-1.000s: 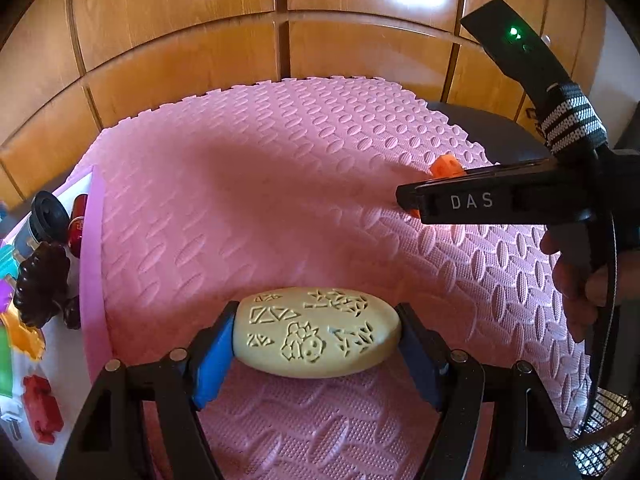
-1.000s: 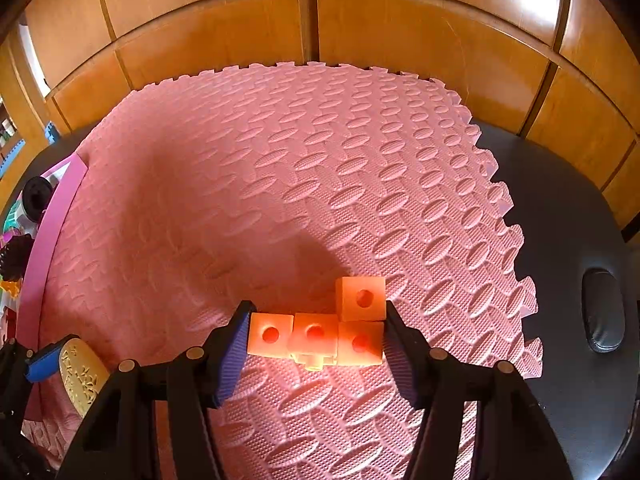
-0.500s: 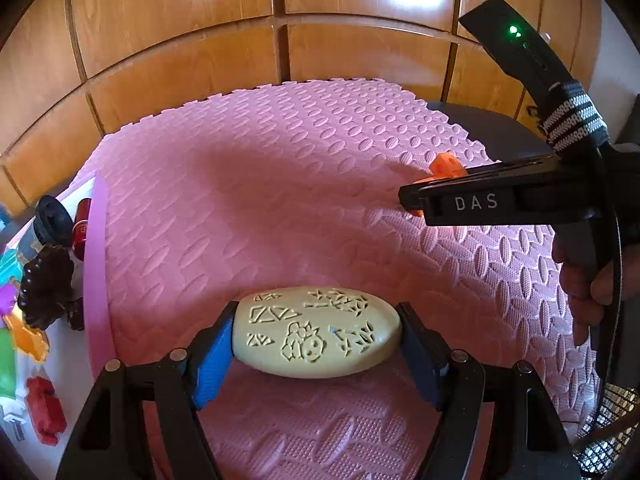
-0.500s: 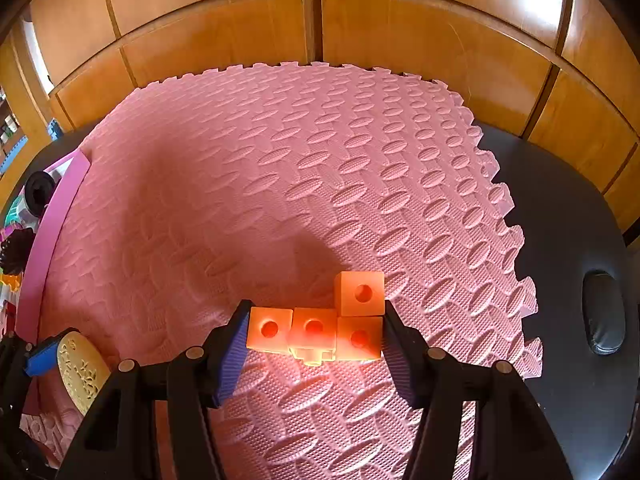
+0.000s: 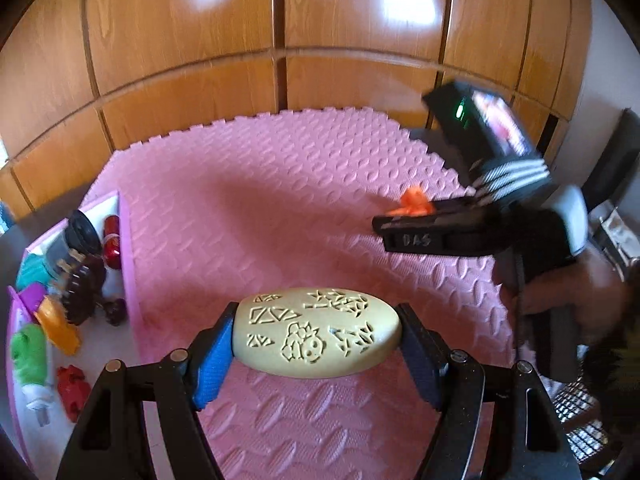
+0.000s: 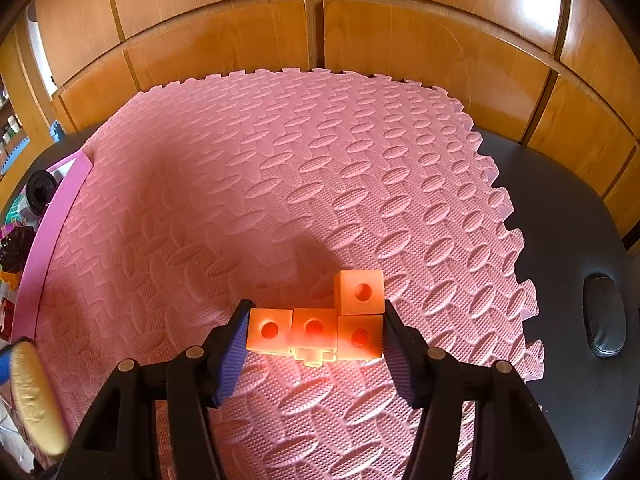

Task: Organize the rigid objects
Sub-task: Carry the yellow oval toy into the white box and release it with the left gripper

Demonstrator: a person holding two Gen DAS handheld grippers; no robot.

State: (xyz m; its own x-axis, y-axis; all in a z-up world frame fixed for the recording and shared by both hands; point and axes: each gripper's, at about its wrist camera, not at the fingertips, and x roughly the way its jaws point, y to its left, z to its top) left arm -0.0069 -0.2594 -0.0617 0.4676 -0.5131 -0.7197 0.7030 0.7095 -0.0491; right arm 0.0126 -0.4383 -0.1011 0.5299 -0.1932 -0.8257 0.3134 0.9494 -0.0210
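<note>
My left gripper [image 5: 316, 340] is shut on a cream oval block [image 5: 318, 332] with carved animal shapes, held above the pink foam mat [image 5: 260, 208]. My right gripper [image 6: 314, 334] is shut on an orange piece made of linked cubes [image 6: 316, 326], also above the mat. In the left wrist view the right gripper [image 5: 404, 220] shows at the right with the orange piece [image 5: 414, 202] behind its finger. The cream block [image 6: 34, 396] shows at the lower left of the right wrist view.
A pink-rimmed tray [image 5: 128, 264] at the left holds several toys: a dark cylinder [image 5: 78, 236], a brown toy [image 5: 82, 284], orange, green and red pieces. A black table [image 6: 568, 208] lies under the mat. Wooden panels [image 6: 320, 32] stand behind. A wire basket [image 5: 580, 420] sits at the lower right.
Both grippers have lifted with their objects still held. The left view has tilted up and shows more of the tray and wall. The right gripper looks blurred from motion.
</note>
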